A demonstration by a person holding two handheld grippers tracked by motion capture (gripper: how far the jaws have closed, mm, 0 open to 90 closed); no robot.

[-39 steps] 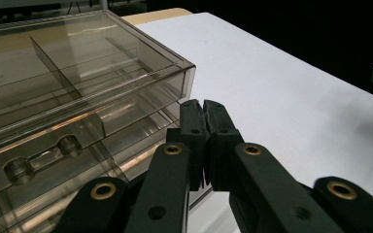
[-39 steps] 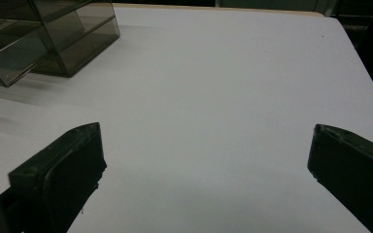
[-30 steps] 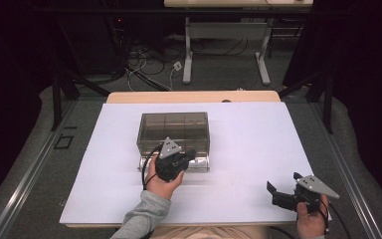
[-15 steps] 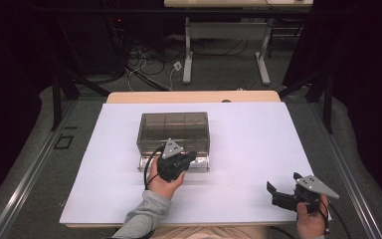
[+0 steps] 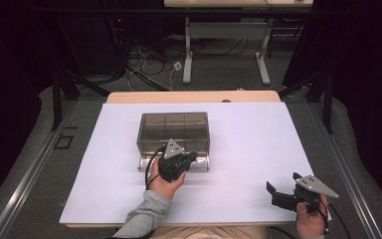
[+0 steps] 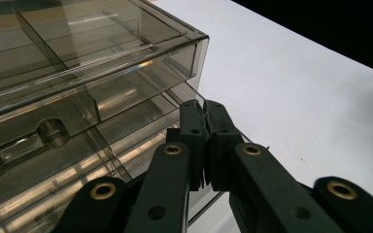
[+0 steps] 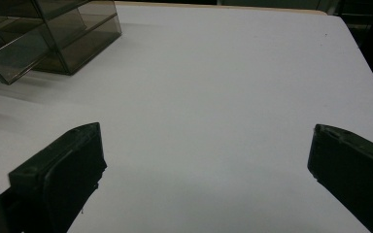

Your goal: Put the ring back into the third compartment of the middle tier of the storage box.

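A smoky clear plastic box (image 5: 174, 127) with inner dividers stands in the middle of the white table top (image 5: 258, 144). Its bottom drawer (image 5: 201, 164) sticks out a little toward me. My left gripper (image 5: 191, 158) is at the drawer's front edge with its jaws pressed together. In the left gripper view the gripper (image 6: 205, 109) lies right on the drawer's (image 6: 126, 145) thin front wall; whether that wall is pinched I cannot tell. My right gripper (image 5: 281, 186) rests low at the table's near right corner, open and holding nothing (image 7: 204, 160).
The box (image 7: 43, 34) sits far to the upper left in the right gripper view. Bare white surface lies between the two grippers. Behind the table stand a wooden strip (image 5: 194, 96), desk legs and cables on the floor.
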